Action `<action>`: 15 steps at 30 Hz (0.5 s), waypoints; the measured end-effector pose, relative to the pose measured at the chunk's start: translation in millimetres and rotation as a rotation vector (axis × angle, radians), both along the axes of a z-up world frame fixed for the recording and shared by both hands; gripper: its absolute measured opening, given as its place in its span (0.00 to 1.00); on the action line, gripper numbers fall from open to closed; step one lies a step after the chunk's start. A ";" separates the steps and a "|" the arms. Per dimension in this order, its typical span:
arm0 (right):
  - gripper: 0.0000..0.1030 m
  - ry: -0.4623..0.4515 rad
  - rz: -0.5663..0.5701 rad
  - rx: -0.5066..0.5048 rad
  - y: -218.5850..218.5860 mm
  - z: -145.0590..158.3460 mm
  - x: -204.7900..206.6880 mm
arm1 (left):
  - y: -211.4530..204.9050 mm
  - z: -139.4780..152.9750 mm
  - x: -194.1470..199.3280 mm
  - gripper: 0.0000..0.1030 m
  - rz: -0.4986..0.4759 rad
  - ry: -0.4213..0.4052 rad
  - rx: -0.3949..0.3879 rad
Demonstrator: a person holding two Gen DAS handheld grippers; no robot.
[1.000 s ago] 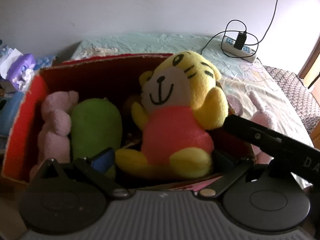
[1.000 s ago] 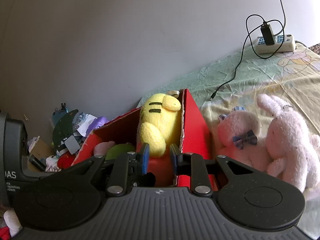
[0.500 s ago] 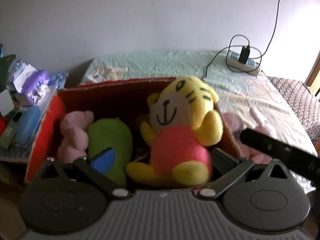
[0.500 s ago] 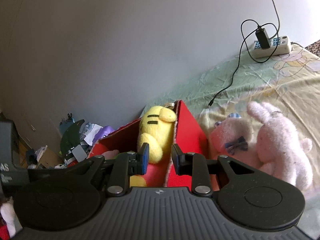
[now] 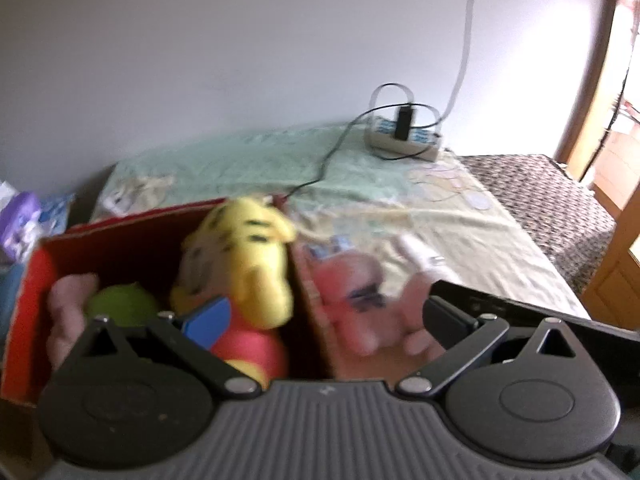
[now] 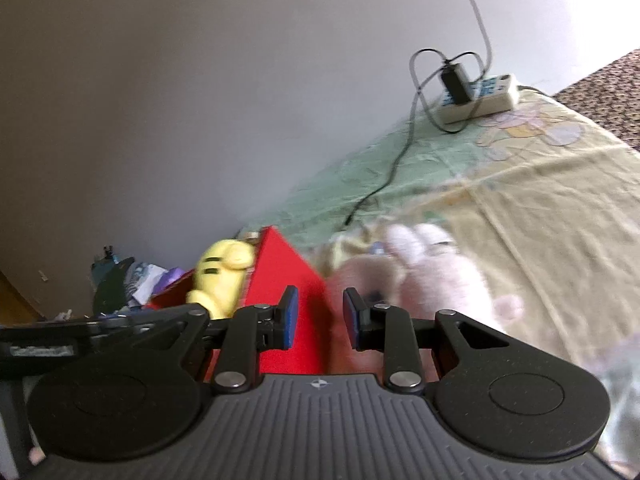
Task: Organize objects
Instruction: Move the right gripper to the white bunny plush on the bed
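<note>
One red cardboard box [image 5: 36, 280] is sitting on the bed [image 5: 400, 216], holding three soft toys: one yellow tiger [image 5: 256, 248] in a red shirt, leaning against the box's right wall, one green plush [image 5: 120, 304], and one pink plush [image 5: 68, 304] at the left end. Two pale pink rabbits [image 6: 436, 276] are lying on the sheet just outside that right wall, blurred. One power strip [image 6: 480, 96] with a charger plugged in is resting near the wall, its cable trailing toward the box. The left gripper [image 5: 324, 320] is hovering over the box's near edge, fingers spread wide and released, holding nothing. The right gripper [image 6: 318, 316] is straddling the box's right wall, fingers partly parted, gripping nothing. Open sheet is lying beyond the rabbits
</note>
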State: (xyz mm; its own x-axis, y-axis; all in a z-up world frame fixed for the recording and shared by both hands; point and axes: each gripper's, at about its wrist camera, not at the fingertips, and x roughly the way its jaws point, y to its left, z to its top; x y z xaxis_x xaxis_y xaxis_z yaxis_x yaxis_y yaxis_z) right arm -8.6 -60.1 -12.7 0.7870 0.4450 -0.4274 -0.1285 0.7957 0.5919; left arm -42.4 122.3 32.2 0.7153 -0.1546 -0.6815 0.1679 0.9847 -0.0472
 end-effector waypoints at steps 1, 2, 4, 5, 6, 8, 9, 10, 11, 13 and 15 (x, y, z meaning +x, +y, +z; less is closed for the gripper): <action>0.27 0.004 -0.005 -0.002 -5.2 -1.6 0.6 | -6.7 1.5 -0.2 0.99 -0.015 -0.008 0.003; 0.27 0.008 -0.009 -0.006 -10.6 -3.3 0.9 | -12.7 2.3 -0.2 0.99 -0.028 -0.015 0.006; 0.27 0.014 -0.020 -0.024 -20.7 -6.1 2.9 | -23.8 2.3 0.7 0.99 -0.056 -0.018 0.007; 0.27 0.018 -0.024 -0.033 -25.1 -7.7 4.1 | -29.3 1.1 1.8 0.99 -0.070 -0.014 0.004; 0.27 0.024 -0.024 -0.041 -28.8 -9.3 5.6 | -33.7 -0.5 2.3 0.99 -0.082 -0.008 0.000; 0.28 0.037 -0.023 -0.053 -37.1 -12.8 9.7 | -43.4 -5.3 4.3 0.99 -0.110 0.008 -0.011; 0.28 0.042 -0.020 -0.057 -40.7 -14.3 11.5 | -47.2 -6.8 4.4 0.99 -0.120 0.013 -0.012; 0.28 0.047 -0.014 -0.060 -43.9 -15.7 14.1 | -51.4 -9.8 4.6 0.99 -0.132 0.017 -0.012; 0.28 0.051 -0.007 -0.063 -45.6 -16.9 16.4 | -55.5 -13.2 4.7 0.99 -0.142 0.023 -0.010; 0.29 0.058 0.013 -0.078 -47.4 -19.5 21.4 | -61.2 -18.5 5.4 0.99 -0.155 0.038 -0.015; 0.29 0.063 0.036 -0.098 -46.7 -22.0 26.8 | -63.9 -22.9 4.8 0.99 -0.157 0.053 -0.025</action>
State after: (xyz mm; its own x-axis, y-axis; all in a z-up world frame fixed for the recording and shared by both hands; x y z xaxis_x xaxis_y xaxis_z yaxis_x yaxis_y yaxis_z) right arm 18.1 -106.7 -34.7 0.7416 0.4262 -0.5180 -0.1232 0.8456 0.5194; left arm -37.7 58.4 9.3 0.6444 -0.2788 -0.7121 0.3164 0.9449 -0.0837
